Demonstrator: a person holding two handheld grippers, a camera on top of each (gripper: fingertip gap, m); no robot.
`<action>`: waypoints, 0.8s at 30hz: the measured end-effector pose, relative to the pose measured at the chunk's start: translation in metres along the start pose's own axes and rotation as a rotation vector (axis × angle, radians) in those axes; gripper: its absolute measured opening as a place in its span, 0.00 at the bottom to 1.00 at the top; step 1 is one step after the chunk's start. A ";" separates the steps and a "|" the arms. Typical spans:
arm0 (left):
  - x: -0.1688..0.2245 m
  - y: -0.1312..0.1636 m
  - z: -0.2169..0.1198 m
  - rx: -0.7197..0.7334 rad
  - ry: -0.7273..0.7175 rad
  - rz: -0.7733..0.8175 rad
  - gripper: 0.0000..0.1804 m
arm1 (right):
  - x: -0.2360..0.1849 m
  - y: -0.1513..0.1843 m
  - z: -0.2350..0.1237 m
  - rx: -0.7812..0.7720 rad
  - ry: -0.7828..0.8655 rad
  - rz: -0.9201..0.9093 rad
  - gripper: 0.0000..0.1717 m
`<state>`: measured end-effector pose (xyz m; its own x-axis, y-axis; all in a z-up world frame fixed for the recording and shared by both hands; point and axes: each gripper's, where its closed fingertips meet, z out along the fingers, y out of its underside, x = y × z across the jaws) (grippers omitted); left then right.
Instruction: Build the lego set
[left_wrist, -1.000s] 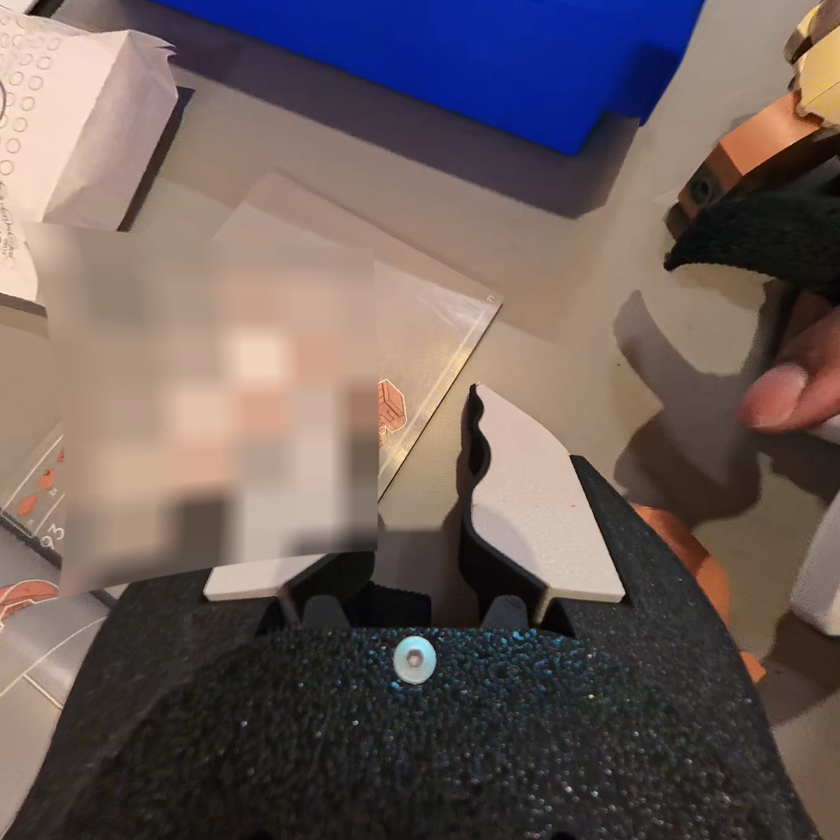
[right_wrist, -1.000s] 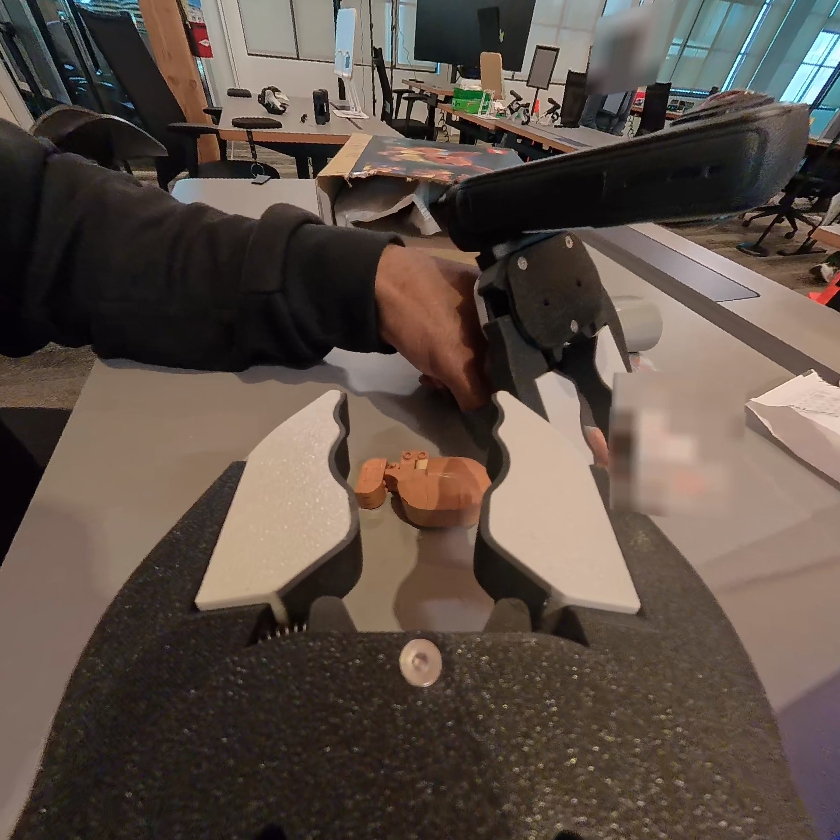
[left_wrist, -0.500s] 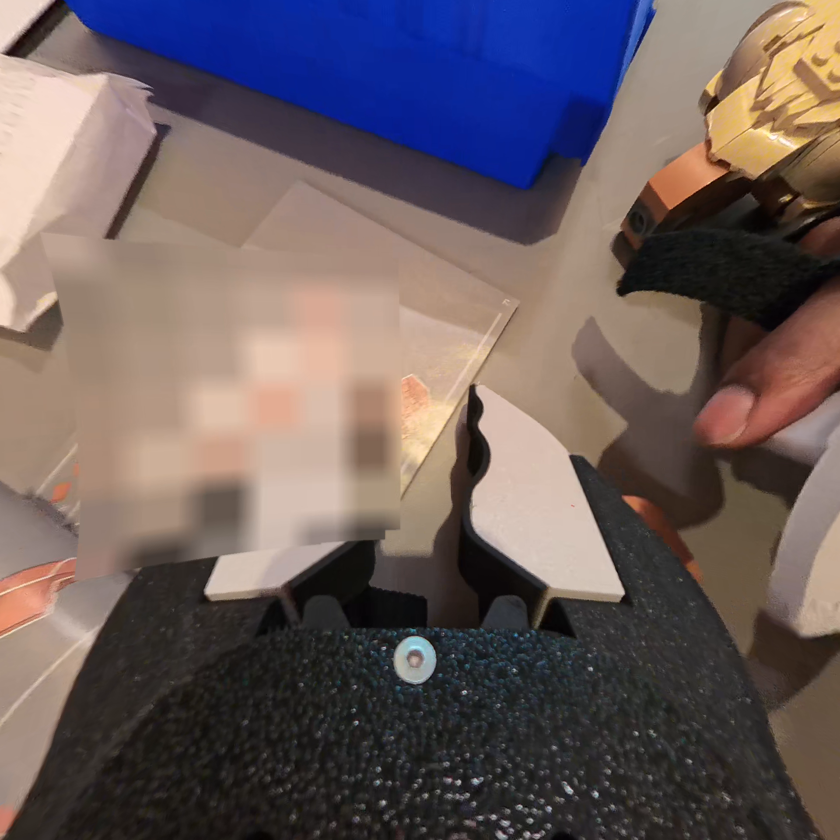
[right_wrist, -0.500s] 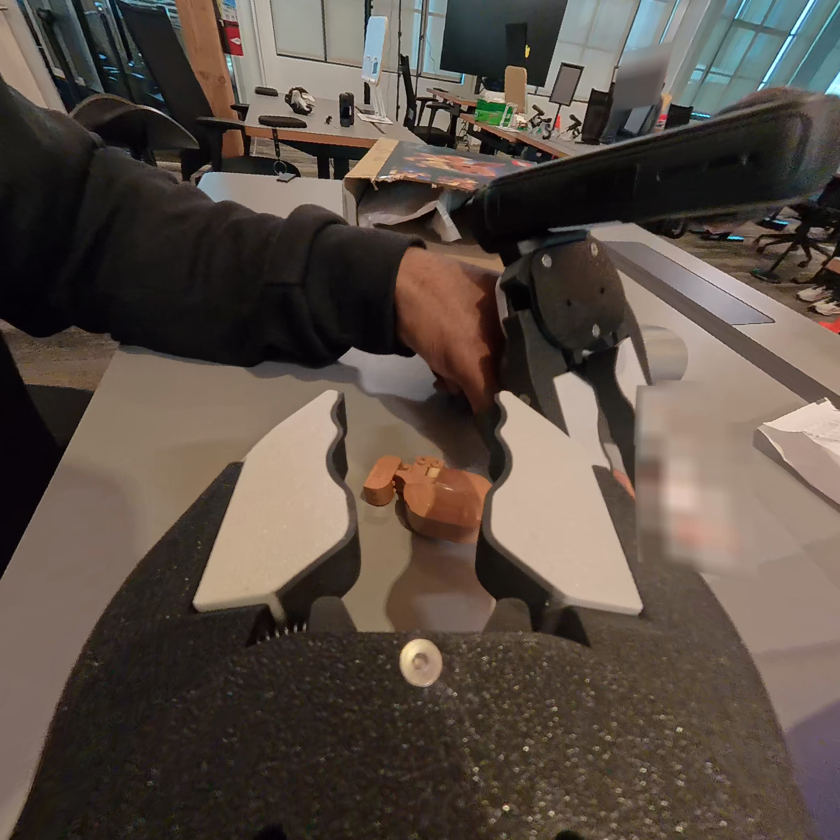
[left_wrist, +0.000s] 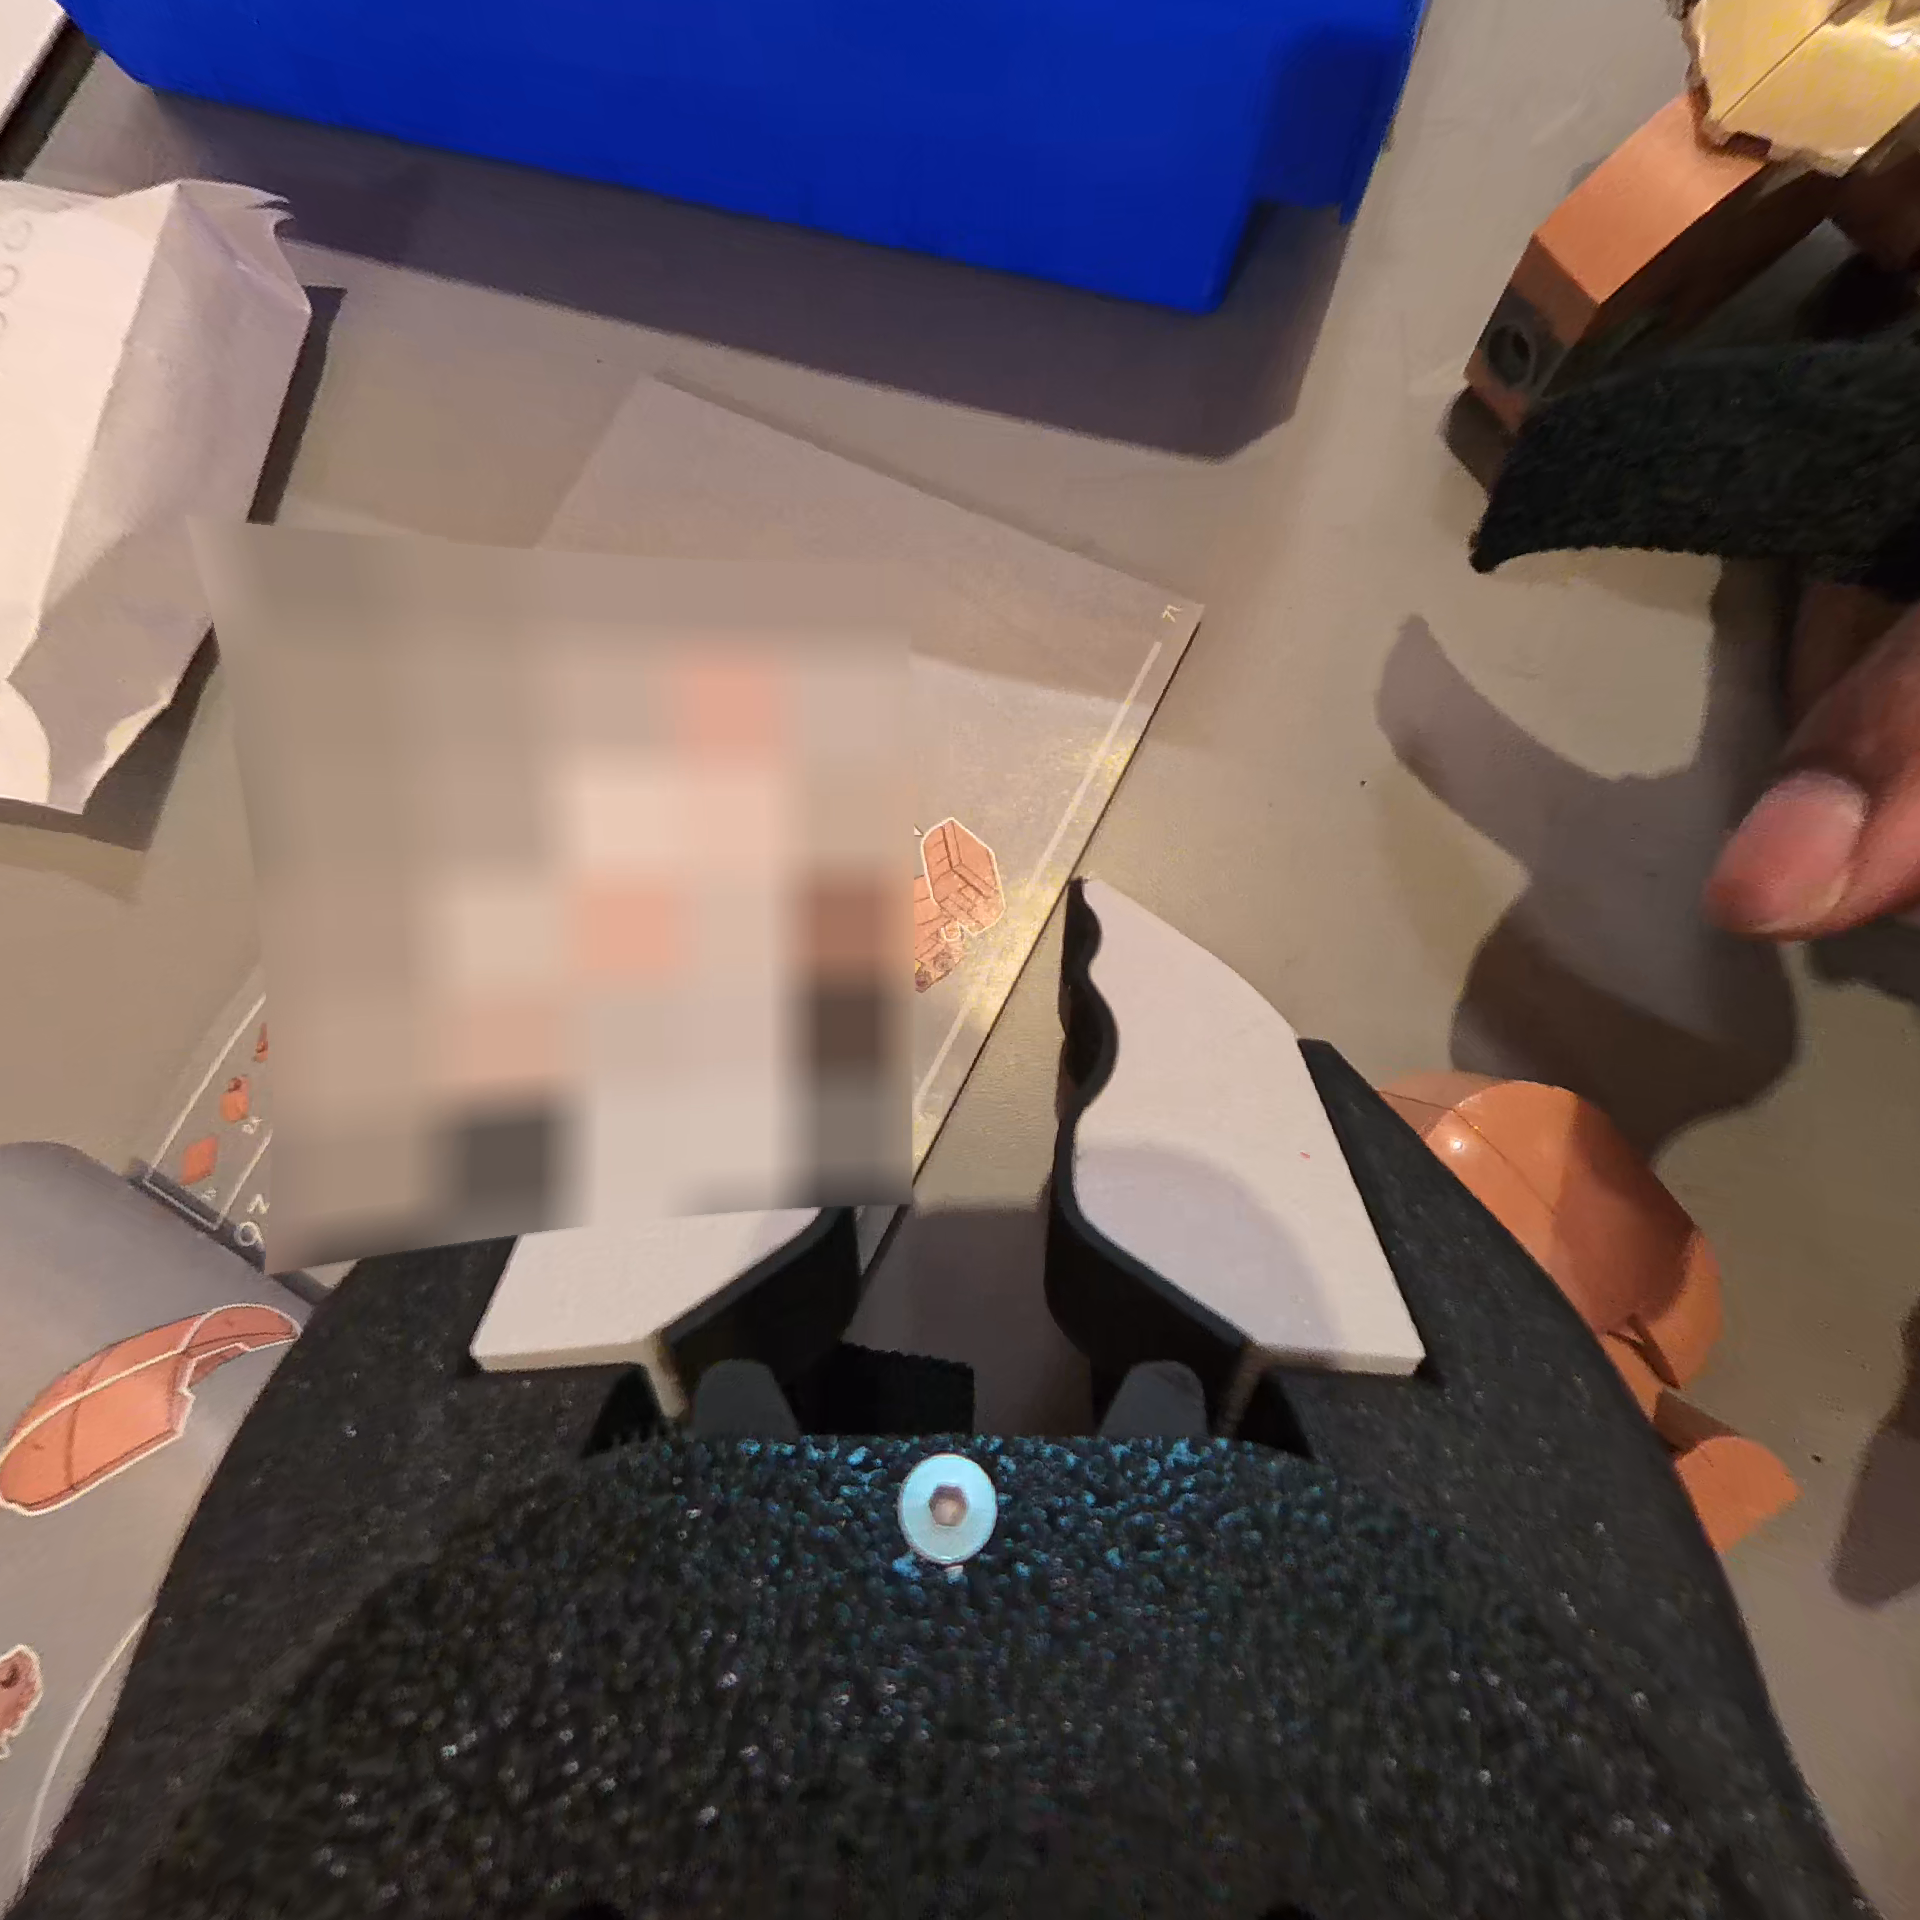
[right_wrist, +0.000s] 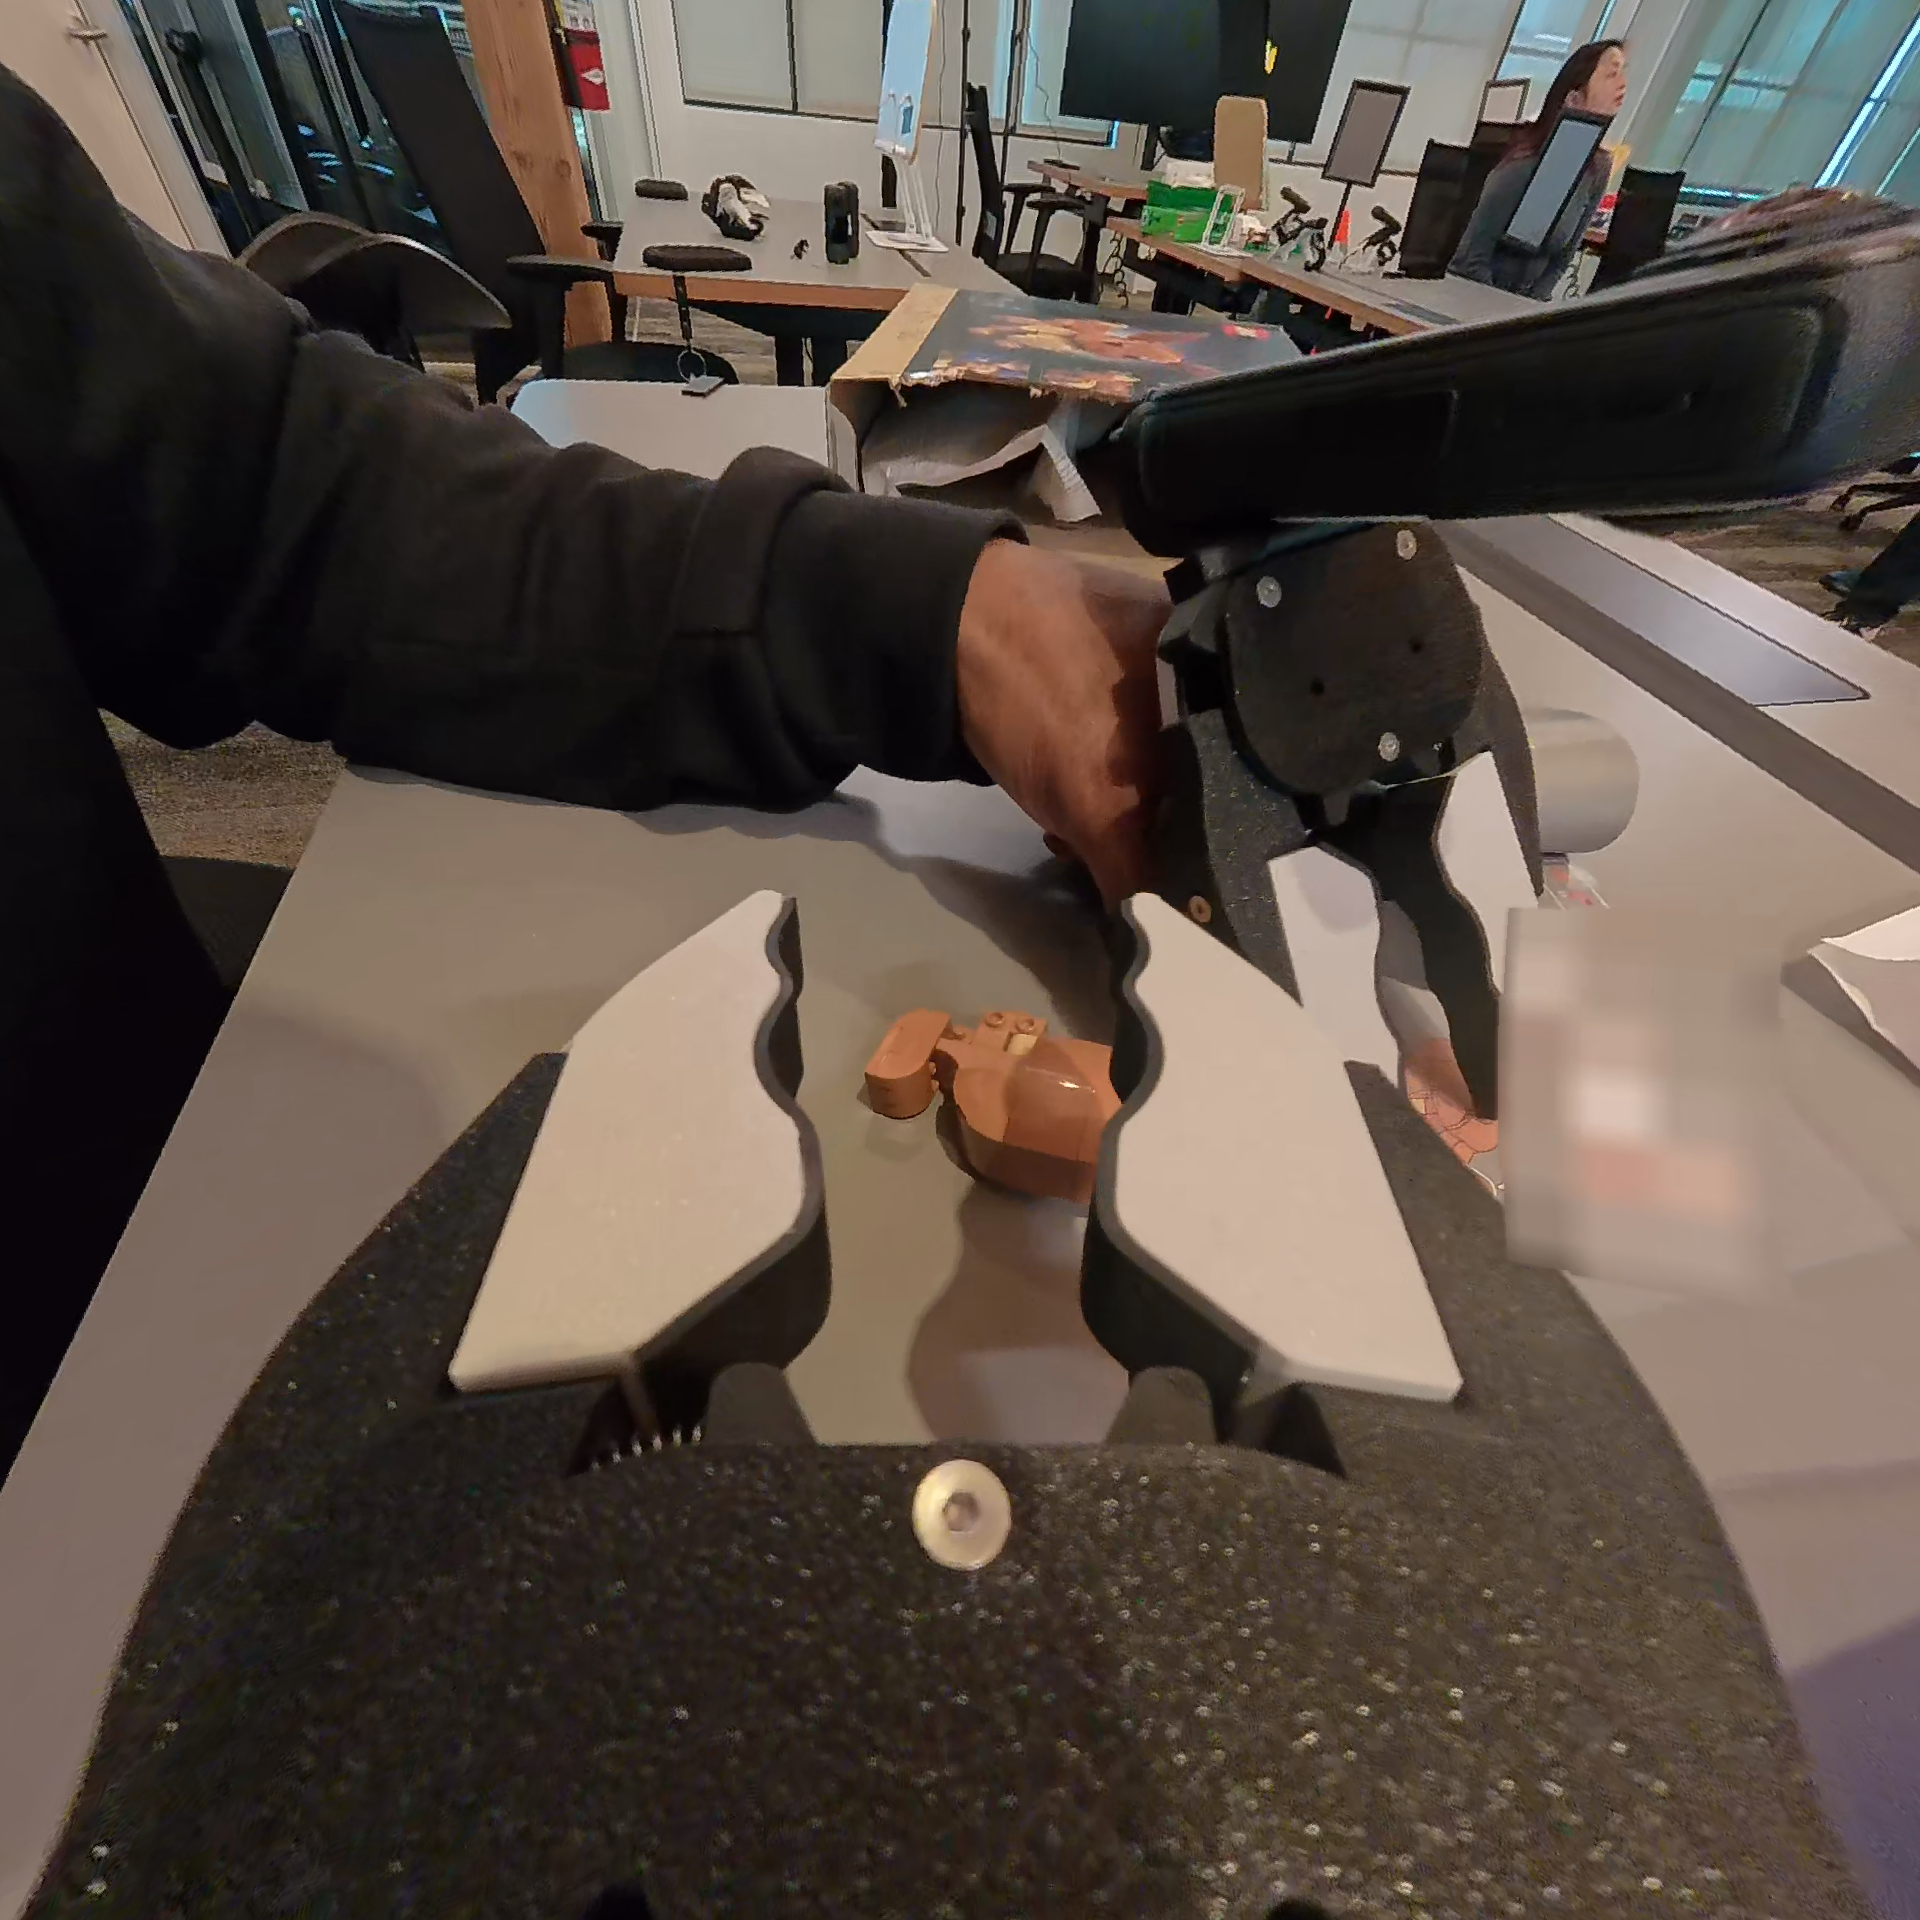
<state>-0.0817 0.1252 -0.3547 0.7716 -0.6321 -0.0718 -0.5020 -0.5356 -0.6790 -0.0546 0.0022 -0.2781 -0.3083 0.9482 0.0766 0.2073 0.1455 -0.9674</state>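
My right gripper (right_wrist: 956, 1039) has its fingers spread wide, pinching nothing. The small brown brick-built toy piece (right_wrist: 997, 1101) lies on the grey table (right_wrist: 520, 935), between those fingers, close by the right one. It lies crosswise, stub end to the left. My left gripper (left_wrist: 935, 1039) is past the toy piece, over a printed booklet (left_wrist: 1039, 748). Its fingers look parted, but one is hidden.

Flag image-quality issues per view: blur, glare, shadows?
Left wrist view: glare speckles the booklet page, thumb soft, hard shadows on the table. Right wrist view: wide-angle bowing, motion blur on the other gripper's black handle, brown brick piece sharp.
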 end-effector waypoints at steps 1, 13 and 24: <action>0.000 0.000 0.000 0.002 0.001 -0.005 0.22 | 0.000 0.000 0.000 -0.001 -0.001 0.000 0.33; -0.002 0.000 0.000 0.005 0.007 -0.042 0.22 | 0.000 0.000 0.000 -0.003 -0.002 0.002 0.33; -0.003 -0.002 -0.003 0.028 0.033 -0.092 0.22 | 0.000 0.000 0.001 -0.007 0.002 0.003 0.33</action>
<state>-0.0840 0.1265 -0.3509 0.8000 -0.5998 0.0157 -0.4183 -0.5763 -0.7021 -0.0549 0.0018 -0.2787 -0.3057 0.9492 0.0743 0.2145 0.1447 -0.9659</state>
